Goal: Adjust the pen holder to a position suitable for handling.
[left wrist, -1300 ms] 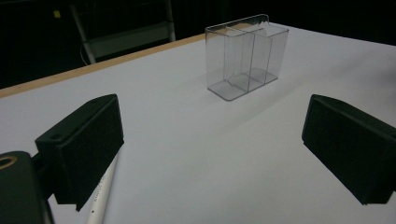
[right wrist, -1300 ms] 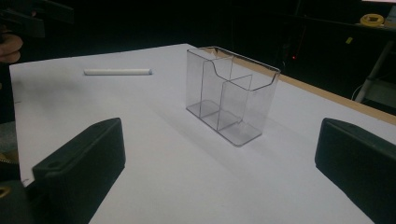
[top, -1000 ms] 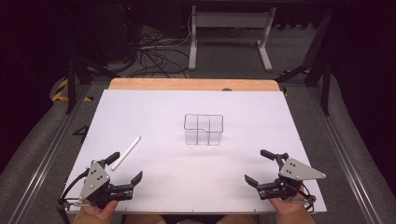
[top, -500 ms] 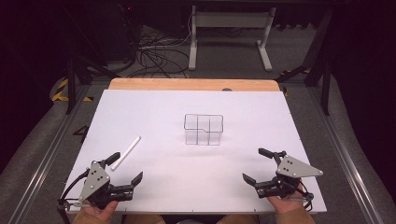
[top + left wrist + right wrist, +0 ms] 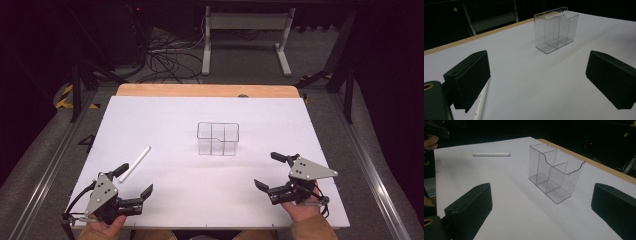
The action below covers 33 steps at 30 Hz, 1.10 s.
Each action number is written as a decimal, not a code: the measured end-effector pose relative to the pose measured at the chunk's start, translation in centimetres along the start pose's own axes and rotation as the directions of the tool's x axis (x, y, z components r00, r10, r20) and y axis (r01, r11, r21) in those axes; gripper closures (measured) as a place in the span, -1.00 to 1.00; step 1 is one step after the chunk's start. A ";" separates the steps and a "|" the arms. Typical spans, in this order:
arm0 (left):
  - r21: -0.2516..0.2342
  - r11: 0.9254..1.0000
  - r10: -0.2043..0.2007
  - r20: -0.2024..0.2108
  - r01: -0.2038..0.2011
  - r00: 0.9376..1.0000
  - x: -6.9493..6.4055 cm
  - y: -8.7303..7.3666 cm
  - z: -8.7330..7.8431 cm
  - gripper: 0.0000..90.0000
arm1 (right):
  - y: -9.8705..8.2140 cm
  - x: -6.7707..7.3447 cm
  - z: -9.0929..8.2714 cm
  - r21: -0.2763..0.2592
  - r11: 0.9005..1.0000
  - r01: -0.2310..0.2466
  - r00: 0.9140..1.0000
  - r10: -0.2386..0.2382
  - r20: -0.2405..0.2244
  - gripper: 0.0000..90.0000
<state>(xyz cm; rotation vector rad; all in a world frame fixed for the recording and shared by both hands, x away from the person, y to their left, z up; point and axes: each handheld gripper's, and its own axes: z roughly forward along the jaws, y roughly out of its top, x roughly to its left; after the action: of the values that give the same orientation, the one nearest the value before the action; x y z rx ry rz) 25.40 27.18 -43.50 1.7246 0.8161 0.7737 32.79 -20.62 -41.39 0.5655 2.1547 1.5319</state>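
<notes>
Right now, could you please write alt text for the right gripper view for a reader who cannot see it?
A clear plastic organizer with dividers stands upright and empty on a white table, framed by the right claw's two open black jaws. Farther off, a white marker pen lies flat on the table, apart from the organizer.

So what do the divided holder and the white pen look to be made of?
The holder looks like clear glossy plastic, probably acrylic: the table shows straight through its walls and the edges catch light. The pen looks like matte white plastic, smooth and opaque, with faint print on its barrel in the left gripper view; the material can't be told for sure.
</notes>
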 end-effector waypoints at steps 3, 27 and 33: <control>-0.001 1.000 -0.002 0.002 0.002 1.000 0.0 0.0 0.0 -0.86 | 0.5 -0.1 0.5 0.008 1.000 0.006 1.000 -0.006 -0.009 -0.91; 0.005 1.000 -0.002 0.001 0.002 1.000 0.1 -0.1 0.1 -0.84 | 2.7 -0.7 2.4 0.068 0.994 0.084 0.995 -0.081 -0.055 -0.91; 0.011 1.000 -0.002 0.001 0.002 1.000 0.1 -0.1 0.1 -0.84 | 4.1 -1.3 2.9 0.103 0.990 0.094 0.991 -0.082 -0.110 -0.81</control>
<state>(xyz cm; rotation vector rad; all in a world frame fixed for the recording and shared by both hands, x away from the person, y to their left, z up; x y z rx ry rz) 25.52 27.19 -43.65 1.7336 0.8225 0.7686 35.81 -17.83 -38.18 0.4263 2.3213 1.4349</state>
